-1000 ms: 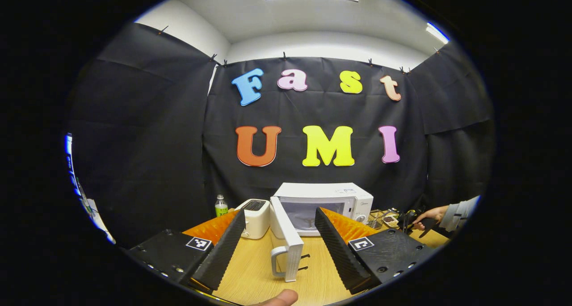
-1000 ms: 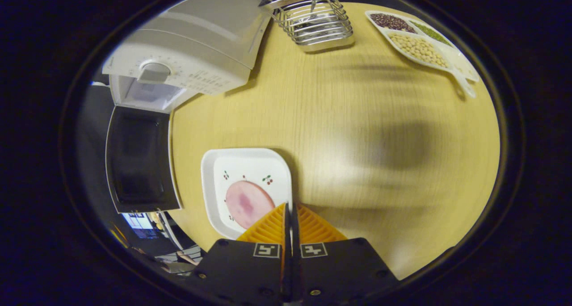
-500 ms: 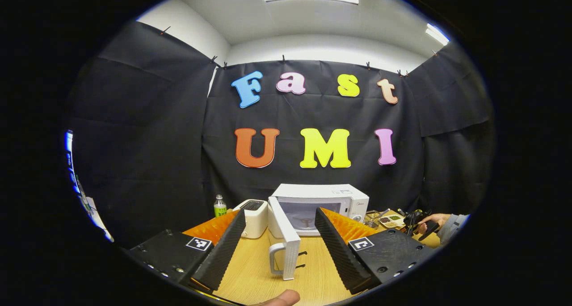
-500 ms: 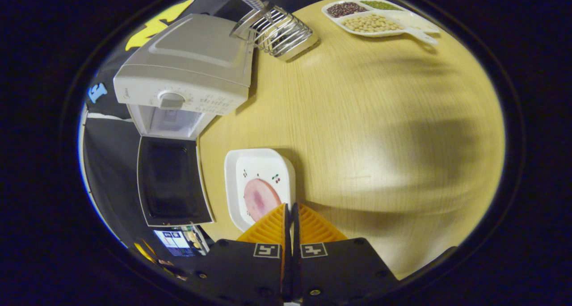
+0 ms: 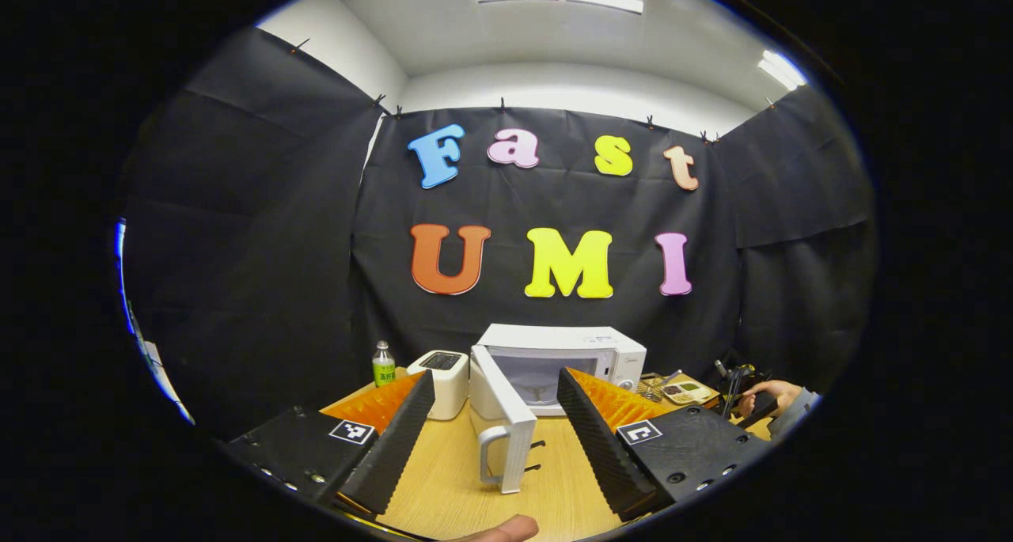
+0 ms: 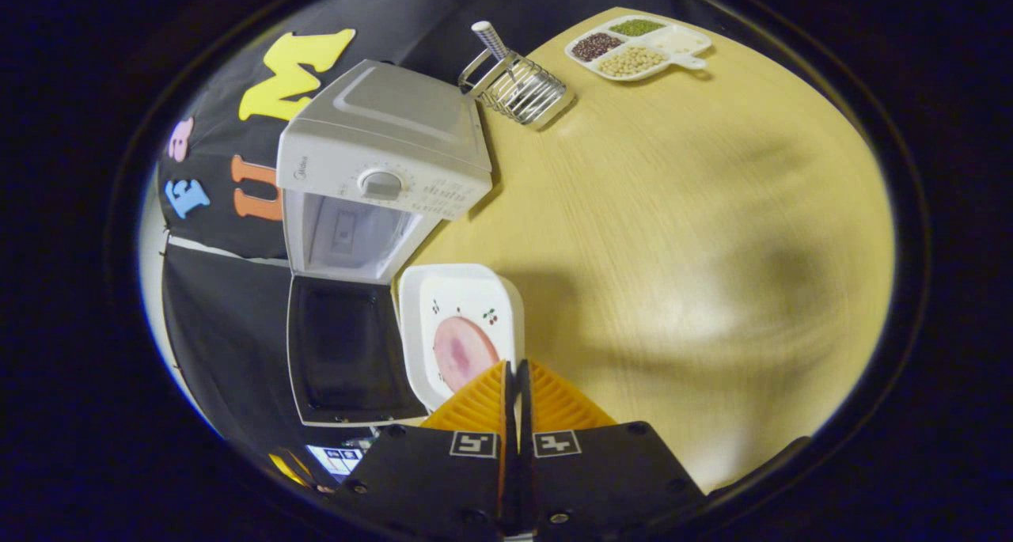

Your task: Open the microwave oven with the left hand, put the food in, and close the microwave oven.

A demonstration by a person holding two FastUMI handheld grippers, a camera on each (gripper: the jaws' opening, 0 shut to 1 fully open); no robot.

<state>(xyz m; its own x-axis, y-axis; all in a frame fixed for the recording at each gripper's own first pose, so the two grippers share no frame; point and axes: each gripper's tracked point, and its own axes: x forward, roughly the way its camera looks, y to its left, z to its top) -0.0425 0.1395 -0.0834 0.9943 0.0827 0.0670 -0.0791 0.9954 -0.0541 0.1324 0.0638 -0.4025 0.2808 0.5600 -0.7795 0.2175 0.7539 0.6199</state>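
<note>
Microwave oven (image 5: 566, 364) stands at the back of the bench (image 5: 554, 494) in the left gripper view, with its door (image 5: 502, 419) swung wide open toward us. The left hand-held gripper (image 5: 495, 435) is released, its two fingers spread far apart with the door handle (image 5: 489, 459) between them but not touching. It looks like it let go of the handle so the way in is free. A toaster (image 5: 439, 380) sits just beside the oven, and a green bottle (image 5: 384, 364) stands past the toaster. On the other side of the oven, a person's hand (image 5: 772, 396) holds the other gripper.

In the right gripper view, the right hand-held gripper (image 6: 516, 384) is clenched on the rim of a white plate (image 6: 459, 297) with a pink slice of food (image 6: 463, 352) on it. The plate is held just in front of the oven's open mouth (image 6: 348, 237), so I think it goes inside next. A wire rack (image 6: 522, 91) stands right behind the oven, and a tray of beans (image 6: 633, 47) lies farther off. The writing by the oven's knob (image 6: 381, 184) is too small to read.
</note>
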